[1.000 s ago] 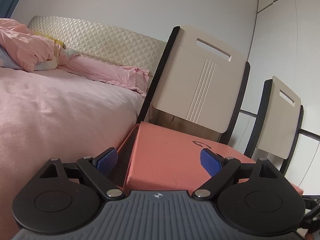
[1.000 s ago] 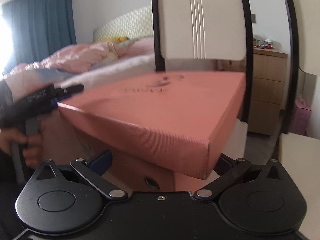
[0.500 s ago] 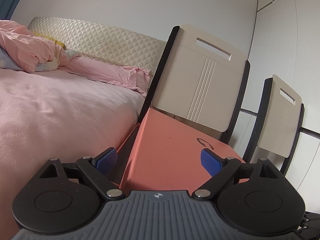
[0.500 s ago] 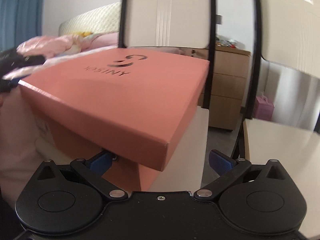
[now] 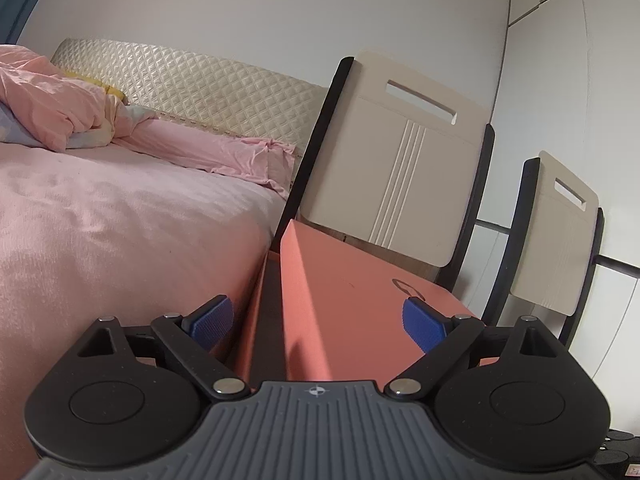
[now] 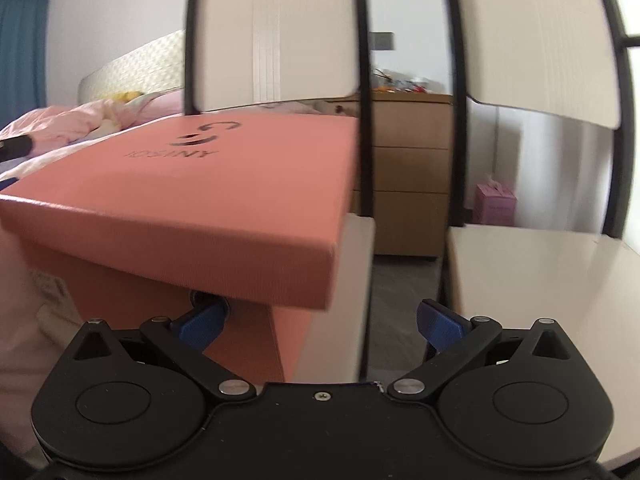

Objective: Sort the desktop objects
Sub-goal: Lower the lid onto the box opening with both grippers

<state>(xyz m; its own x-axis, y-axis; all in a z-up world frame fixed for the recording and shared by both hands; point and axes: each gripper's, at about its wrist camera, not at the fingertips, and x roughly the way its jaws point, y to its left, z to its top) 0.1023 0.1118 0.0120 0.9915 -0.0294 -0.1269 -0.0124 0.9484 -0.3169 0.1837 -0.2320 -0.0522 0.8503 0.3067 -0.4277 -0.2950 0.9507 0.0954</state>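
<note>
1. A salmon-pink cardboard shoebox (image 6: 192, 200) fills the left and centre of the right wrist view. It sits on a cream chair seat (image 6: 344, 280), close against the pink bed (image 5: 120, 232).
2. Its lid (image 5: 352, 304) rests askew, overhanging the base with a dark gap visible at lower centre of the left wrist view.
3. The left gripper (image 5: 318, 326) is spread wide, blue pads either side of the lid's near end, gripping nothing.
4. The right gripper (image 6: 320, 326) is also wide; its left pad lies just under the lid's overhang, but I cannot tell if it touches.
5. The box looks light and stiff with crisp edges and a fine ribbed paper skin. The loose lid could slide off, so hold the base walls, not the lid rim.
</note>
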